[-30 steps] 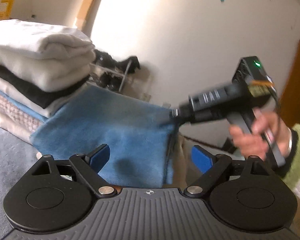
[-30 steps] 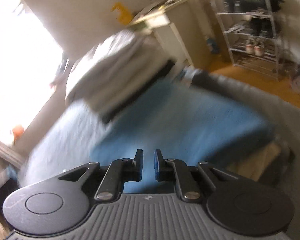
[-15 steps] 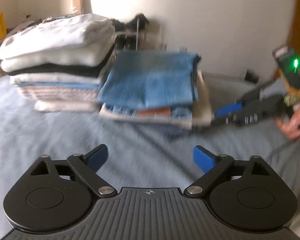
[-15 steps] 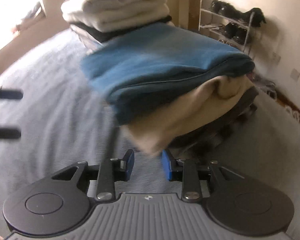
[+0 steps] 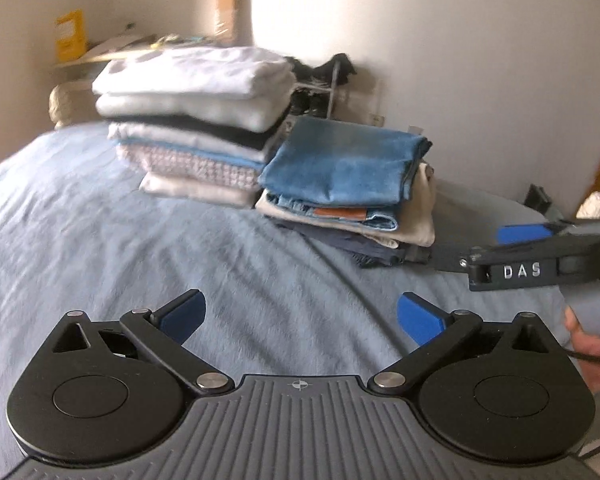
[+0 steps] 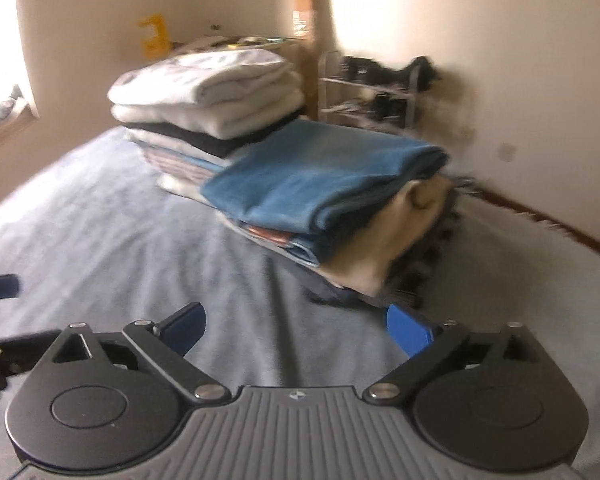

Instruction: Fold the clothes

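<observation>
At twelve o'clock on the bed point(image 5: 100, 240), the folded blue garment point(image 5: 340, 164) now tops the shorter pile; right gripper point(image 6: 296, 328) has just opened, left gripper point(image 5: 300, 316) likewise spread empty, both backed off—next garment due.

We see pale walls point(image 5: 460, 60), bed with grey-blue cover point(image 5: 180, 248), metal shoe rack point(image 6: 368, 96) against wall, cluttered desk point(image 6: 244, 42) behind, bright window point(image 6: 0, 60) at left.
</observation>
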`<state>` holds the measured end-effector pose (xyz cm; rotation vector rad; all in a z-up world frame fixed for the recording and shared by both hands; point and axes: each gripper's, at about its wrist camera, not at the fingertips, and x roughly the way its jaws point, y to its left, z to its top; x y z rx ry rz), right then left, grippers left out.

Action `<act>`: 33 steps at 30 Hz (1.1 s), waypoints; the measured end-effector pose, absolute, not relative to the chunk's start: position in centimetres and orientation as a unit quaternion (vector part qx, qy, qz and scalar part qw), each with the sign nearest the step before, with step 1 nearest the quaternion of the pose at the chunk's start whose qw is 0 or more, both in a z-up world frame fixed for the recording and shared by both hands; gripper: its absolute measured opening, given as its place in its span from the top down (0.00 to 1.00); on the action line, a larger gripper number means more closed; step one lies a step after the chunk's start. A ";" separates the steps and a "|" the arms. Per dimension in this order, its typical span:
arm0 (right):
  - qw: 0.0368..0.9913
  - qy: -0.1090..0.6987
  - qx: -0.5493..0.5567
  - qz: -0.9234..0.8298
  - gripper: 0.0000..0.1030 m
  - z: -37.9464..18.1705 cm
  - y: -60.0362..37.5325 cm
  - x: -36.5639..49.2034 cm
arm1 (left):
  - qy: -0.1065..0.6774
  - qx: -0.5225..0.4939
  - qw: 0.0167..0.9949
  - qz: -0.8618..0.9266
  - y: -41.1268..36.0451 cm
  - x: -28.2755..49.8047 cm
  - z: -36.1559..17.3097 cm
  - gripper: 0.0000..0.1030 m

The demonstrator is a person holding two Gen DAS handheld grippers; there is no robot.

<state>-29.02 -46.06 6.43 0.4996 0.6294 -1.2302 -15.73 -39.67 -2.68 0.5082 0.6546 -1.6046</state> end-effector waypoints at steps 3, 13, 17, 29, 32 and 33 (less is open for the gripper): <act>0.741 0.293 0.199 -0.570 0.00 6.7 -44.9 -28.7 | 0.295 0.244 0.649 -0.658 -40.1 -16.4 -2.9 0.00; 0.718 0.302 0.113 -0.616 0.00 9.0 -42.6 -27.7 | 0.249 0.278 0.666 -0.646 -40.5 -20.0 -3.2 0.00; 0.699 0.321 0.129 -0.626 0.00 8.4 -42.6 -28.5 | 0.250 0.280 0.665 -0.646 -40.5 -21.1 -3.9 0.01; 0.667 0.299 0.177 -0.659 0.00 8.0 -43.7 -31.2 | 0.275 0.278 0.666 -0.635 -40.5 -21.8 -4.1 0.01; 0.658 0.303 0.182 -0.665 0.00 8.0 -44.0 -31.3 | 0.272 0.285 0.666 -0.634 -40.3 -22.3 -4.0 0.01; 0.657 0.306 0.181 -0.665 0.00 8.0 -44.1 -31.3 | 0.272 0.287 0.666 -0.633 -40.3 -22.4 -4.0 0.01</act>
